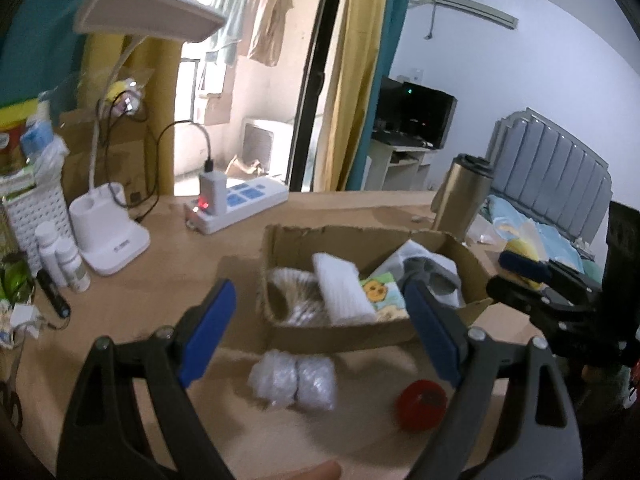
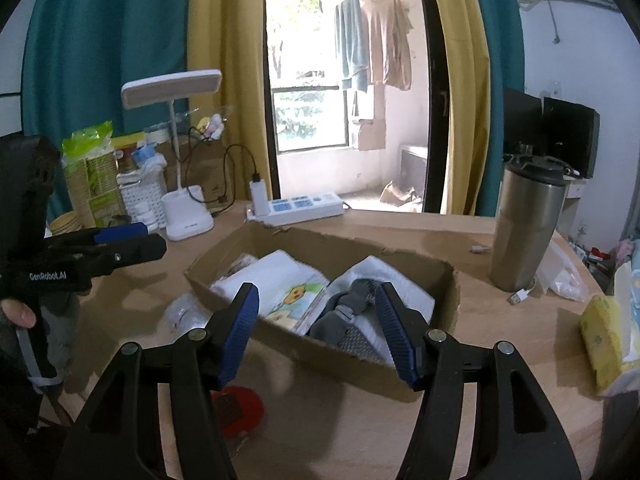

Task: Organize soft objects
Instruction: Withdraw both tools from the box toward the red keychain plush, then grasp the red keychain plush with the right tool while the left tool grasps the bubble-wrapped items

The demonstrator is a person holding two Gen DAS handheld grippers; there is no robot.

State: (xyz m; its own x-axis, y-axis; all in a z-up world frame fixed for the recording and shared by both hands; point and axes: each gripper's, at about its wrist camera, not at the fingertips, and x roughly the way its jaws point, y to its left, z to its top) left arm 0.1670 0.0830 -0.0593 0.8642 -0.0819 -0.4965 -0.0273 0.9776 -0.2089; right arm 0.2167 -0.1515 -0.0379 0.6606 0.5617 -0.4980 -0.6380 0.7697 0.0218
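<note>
text: "GenRobot.AI", probably | on: left gripper (image 2: 132,240) body | view: right wrist

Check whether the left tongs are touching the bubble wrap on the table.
Apart. The left wrist view shows the left tongs open, both fingers well clear of the bubble wrap, with bare table between them.

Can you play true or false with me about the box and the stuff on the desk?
1. The brown cardboard box is empty. False: it holds white soft packs and a grey cloth item.
2. The red round object lies outside the box, on the wooden desk. True.
3. The left tool grips the clear plastic bundle. False: it is open, holding nothing.
4. The silver metal tumbler stands upright. True.
5. The right tool is shut. False: it is open.
</note>
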